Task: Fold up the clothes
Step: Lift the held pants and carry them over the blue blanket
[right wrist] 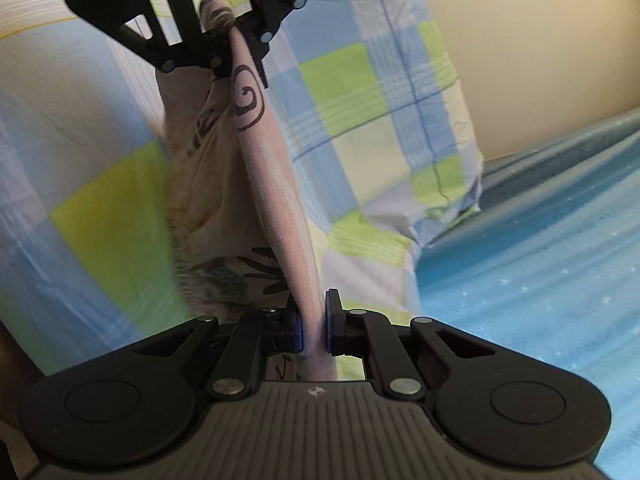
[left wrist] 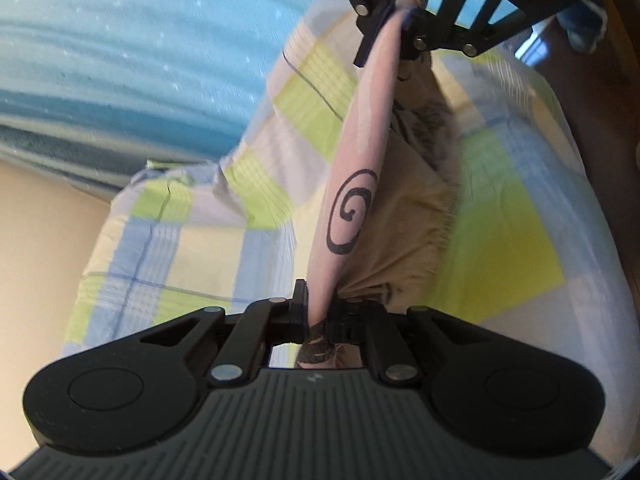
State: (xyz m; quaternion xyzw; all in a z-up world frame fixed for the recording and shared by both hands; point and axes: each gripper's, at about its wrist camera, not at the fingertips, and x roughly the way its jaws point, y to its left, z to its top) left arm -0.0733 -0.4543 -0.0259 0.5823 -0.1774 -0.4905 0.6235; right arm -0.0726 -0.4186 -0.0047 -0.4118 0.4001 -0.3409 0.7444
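The left gripper (left wrist: 318, 316) sits at the bottom of the left wrist view, its jaws closed on one end of a pale pink garment (left wrist: 356, 168) printed with a dark spiral. The cloth runs taut as a narrow band up to the right gripper (left wrist: 390, 34) at the top, which pinches the other end. Beige folds of the same garment hang to the right of the band. Behind lies a checked pillow (left wrist: 180, 240) in green, blue and cream, on a blue bedsheet (left wrist: 120, 60), with a cream wall (left wrist: 36, 248) at the left
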